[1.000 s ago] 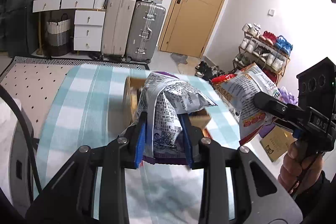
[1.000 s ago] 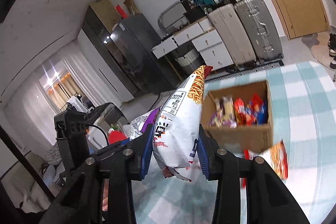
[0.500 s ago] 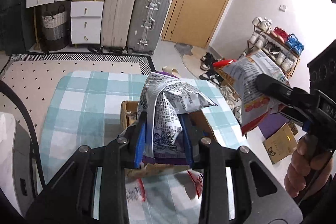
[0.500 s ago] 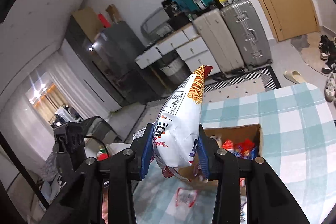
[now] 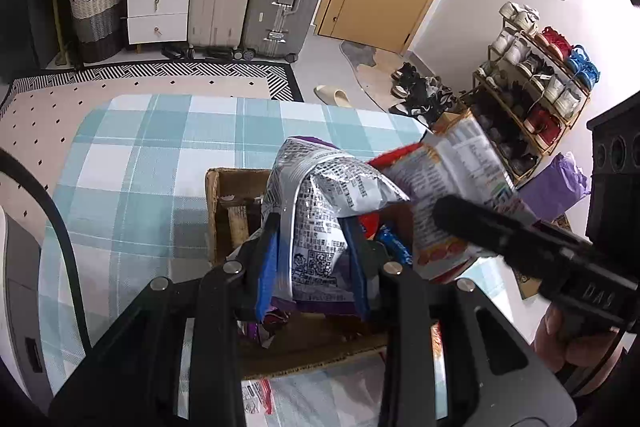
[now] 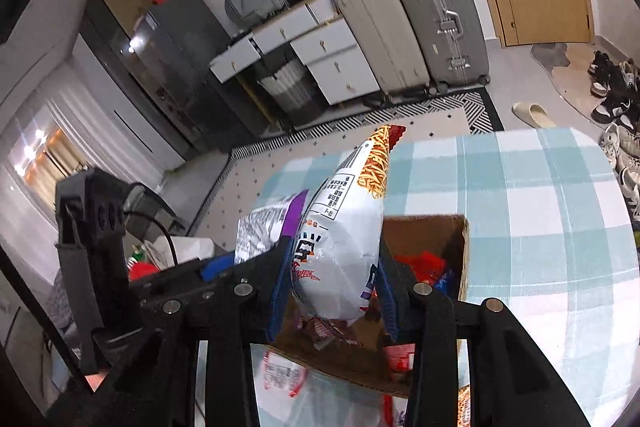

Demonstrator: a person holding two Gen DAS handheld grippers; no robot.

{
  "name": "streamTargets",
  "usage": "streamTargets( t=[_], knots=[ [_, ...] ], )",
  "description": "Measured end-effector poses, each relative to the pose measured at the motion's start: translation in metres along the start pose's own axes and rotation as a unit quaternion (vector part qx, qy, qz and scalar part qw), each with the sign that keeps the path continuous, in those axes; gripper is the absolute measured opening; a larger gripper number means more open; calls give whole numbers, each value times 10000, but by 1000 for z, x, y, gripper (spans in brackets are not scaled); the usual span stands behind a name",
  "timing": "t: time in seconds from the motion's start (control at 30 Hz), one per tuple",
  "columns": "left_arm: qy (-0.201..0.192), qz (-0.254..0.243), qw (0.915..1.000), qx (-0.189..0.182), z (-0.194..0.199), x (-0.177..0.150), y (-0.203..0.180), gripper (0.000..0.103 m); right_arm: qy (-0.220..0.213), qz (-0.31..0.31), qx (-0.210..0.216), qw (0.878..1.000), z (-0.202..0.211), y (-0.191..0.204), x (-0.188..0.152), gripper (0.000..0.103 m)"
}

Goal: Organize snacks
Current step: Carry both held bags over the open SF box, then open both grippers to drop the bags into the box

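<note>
Left wrist view: you are carrying a silver bag (image 5: 320, 215) over the cardboard box (image 5: 218, 203) on the checked tablecloth (image 5: 132, 163). The step in hand looks like loading snacks into the box; the next move calls for lowering the bag between the box walls, then letting go. Your left gripper (image 5: 314, 267) is clenching the bag's lower part, its blue pads pressing both sides, the bag standing upright above the box's near half. At right, your right gripper (image 5: 452, 215) is reaching in with a white bag (image 5: 452, 163) touching the silver one.

Right wrist view: you are holding the white bag (image 6: 344, 247), printed with orange noodles, upright above the box (image 6: 440, 227), where red and blue packets are already lying. The right gripper (image 6: 334, 287) is squeezing the bag's puffed middle between narrow-set pads. Your left gripper's blue pad (image 6: 216, 267) is showing at left, the silver bag (image 6: 268, 223) just beside the white one. Another packet (image 6: 280, 371) is lying on the cloth near the box's near wall, still to be collected. With both bags crowding the opening, releasing one at a time seems wise.
</note>
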State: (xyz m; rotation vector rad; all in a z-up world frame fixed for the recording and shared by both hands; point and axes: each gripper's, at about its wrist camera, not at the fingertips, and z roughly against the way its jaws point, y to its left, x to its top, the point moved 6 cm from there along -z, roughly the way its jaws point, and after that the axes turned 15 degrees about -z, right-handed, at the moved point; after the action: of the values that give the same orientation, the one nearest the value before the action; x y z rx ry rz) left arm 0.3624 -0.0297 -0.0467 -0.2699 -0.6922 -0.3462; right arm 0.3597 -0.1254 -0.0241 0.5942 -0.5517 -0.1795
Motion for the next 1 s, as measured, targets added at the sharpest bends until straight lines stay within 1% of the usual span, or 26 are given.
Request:
streamTargets(
  t=[0.1, 0.2, 0.33, 0.47, 0.6, 0.73, 0.83, 0.87, 0.93, 0.97, 1.0],
  knots=[
    [81, 6, 9999, -78, -13, -4, 0, 28, 136, 130, -208, 9996, -14, -9, -8, 38],
    [130, 11, 9999, -85, -22, -7, 2, 28, 236, 119, -259, 9993, -24, -16, -12, 38],
    [161, 47, 9998, -104, -33, -9, 6, 28, 269, 157, -340, 9989, -29, -20, -14, 38],
    [217, 95, 9996, -179, -41, -11, 9, 28, 248, 248, -477, 9982, -31, -20, -15, 38],
    [330, 73, 9993, -169, -47, -10, 9, 29, 174, 364, -564, 9976, -31, -19, -14, 39],
    [285, 128, 9993, -185, -46, -8, 11, 29, 113, 401, -575, 9975, -27, -17, -12, 41],
    [303, 220, 9989, -294, -42, -7, 11, 31, 48, 433, -545, 9976, -21, -16, -11, 42],
    [304, 226, 9989, -279, -40, -6, 11, 32, 23, 441, -555, 9975, -18, -17, -12, 42],
    [296, 240, 9989, -263, -34, -6, 11, 44, -17, 438, -522, 9977, -11, -17, -12, 43],
    [308, 250, 9988, -275, -32, -6, 11, 55, -39, 435, -523, 9977, -8, -17, -12, 44],
    [269, 251, 9991, -226, -27, -6, 11, 57, -79, 430, -527, 9977, -3, -17, -11, 48]
  ],
)
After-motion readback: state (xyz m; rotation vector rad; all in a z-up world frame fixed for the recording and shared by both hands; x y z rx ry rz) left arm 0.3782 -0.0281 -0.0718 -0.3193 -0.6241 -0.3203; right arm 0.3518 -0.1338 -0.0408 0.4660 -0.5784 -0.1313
